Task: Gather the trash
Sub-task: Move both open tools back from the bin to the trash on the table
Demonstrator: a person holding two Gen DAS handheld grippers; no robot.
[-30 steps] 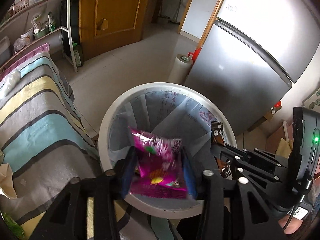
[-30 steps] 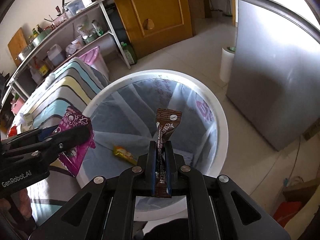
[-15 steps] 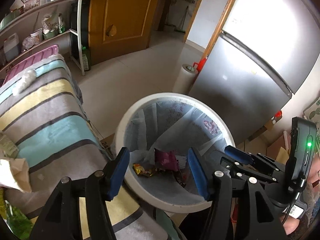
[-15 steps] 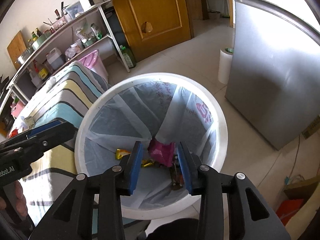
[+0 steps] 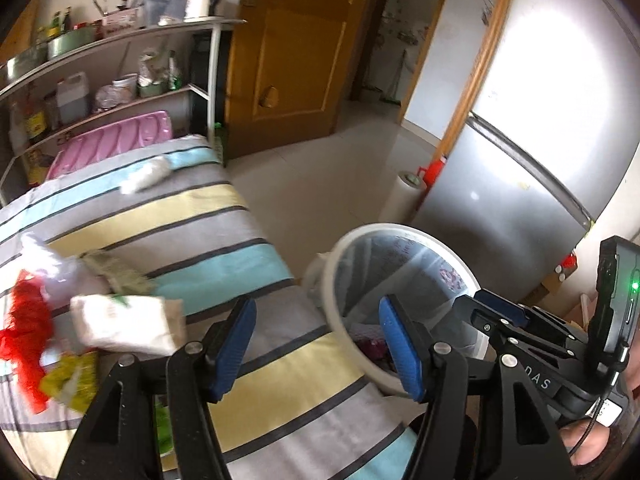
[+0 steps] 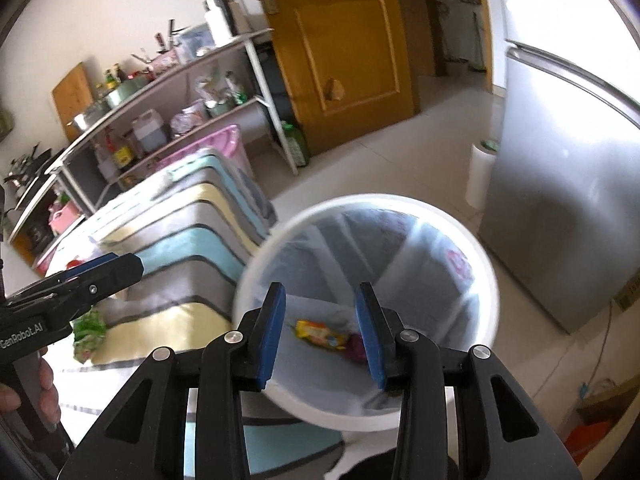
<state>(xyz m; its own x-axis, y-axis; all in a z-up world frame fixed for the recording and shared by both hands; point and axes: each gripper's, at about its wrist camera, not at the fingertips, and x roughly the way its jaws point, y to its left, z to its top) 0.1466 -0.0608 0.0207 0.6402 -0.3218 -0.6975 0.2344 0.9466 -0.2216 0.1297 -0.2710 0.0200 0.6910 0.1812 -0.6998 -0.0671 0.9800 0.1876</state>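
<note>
A white bin (image 5: 400, 226) lined with a clear bag stands beside the striped table (image 5: 200, 216). In it lie a magenta wrapper (image 5: 372, 348) and a yellow wrapper (image 6: 320, 330). My left gripper (image 5: 316, 308) hangs over the table's edge, its jaws opening with nothing between them. My right gripper (image 6: 320, 292) is open and empty above the bin (image 6: 360, 200). On the table's left lie a white packet (image 5: 124, 322), a red net bag (image 5: 28, 332), a yellow-green wrapper (image 5: 72, 376) and a crumpled tissue (image 5: 146, 174). A green wrapper (image 6: 88, 334) lies near the left gripper (image 6: 108, 268).
A silver fridge (image 5: 520, 200) stands right of the bin, with a white paper roll (image 5: 404, 196) on the floor beside it. A loaded metal shelf (image 5: 120, 40), a pink tub (image 5: 116, 144) and a wooden door (image 5: 296, 60) line the far side.
Both grippers let go of their wrappers, which now lie in the bin. Both have drawn back and up; the left view has swung left over the table.
</note>
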